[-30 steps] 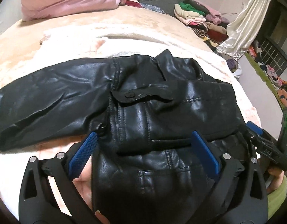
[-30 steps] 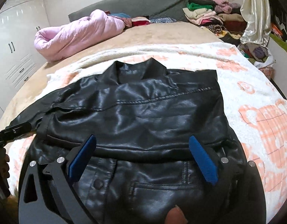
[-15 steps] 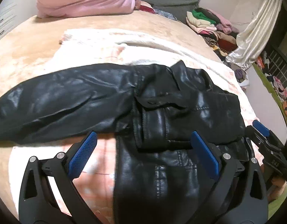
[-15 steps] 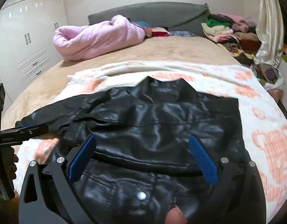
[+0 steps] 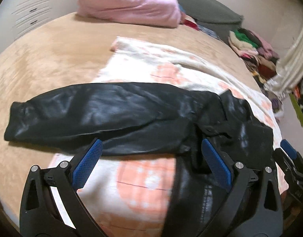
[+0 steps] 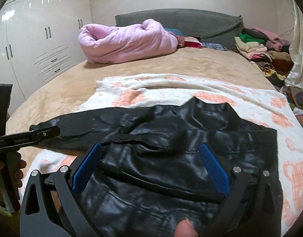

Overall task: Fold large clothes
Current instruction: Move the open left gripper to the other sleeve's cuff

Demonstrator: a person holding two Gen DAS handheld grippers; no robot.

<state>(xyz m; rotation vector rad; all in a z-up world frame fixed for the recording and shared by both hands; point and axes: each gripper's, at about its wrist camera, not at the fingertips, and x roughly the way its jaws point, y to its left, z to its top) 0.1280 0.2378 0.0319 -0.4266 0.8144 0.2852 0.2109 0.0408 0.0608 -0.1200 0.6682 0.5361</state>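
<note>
A black leather jacket point(image 6: 171, 144) lies on a white and orange blanket point(image 6: 279, 118) on the bed. Its body is partly folded, and one sleeve point(image 5: 88, 114) stretches out flat to the left. My left gripper point(image 5: 151, 156) is open and empty, hovering just in front of that sleeve, near the armpit. My right gripper point(image 6: 149, 162) is open and empty above the jacket's body. The left gripper also shows at the left edge of the right wrist view point(image 6: 33, 136), by the sleeve cuff. The right gripper shows at the right edge of the left wrist view point(image 5: 287, 154).
A rolled pink quilt point(image 6: 127, 41) lies at the head of the tan bed point(image 6: 200, 65), before a grey headboard point(image 6: 181, 19). A heap of folded clothes point(image 6: 258, 47) sits at the far right by a curtain. White wardrobes point(image 6: 33, 49) stand on the left.
Both grippers have drawn back and swung left. The left view now centres on the outstretched sleeve instead of the jacket body. The jacket itself has not moved.
</note>
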